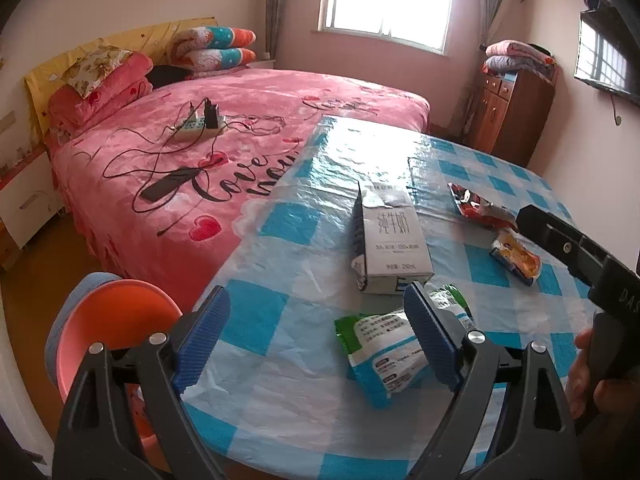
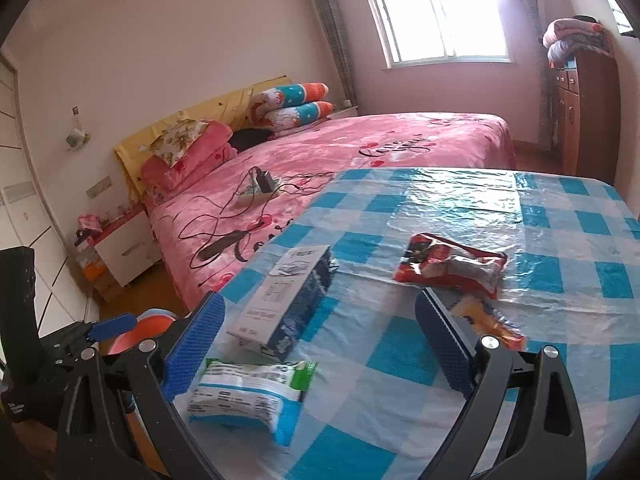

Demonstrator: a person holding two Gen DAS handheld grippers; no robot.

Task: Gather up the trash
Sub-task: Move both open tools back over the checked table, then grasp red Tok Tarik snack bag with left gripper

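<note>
Both the left gripper (image 1: 316, 334) and right gripper (image 2: 320, 344) hang over the checked bench (image 1: 272, 320) with jaws wide and empty. Nearest lies a green-and-white wrapper (image 1: 384, 354), beyond it a milk carton (image 1: 390, 236) on its side. Right of that sit an orange packet (image 1: 516, 256) and, farther, a red snack bag (image 2: 452, 266).
</note>
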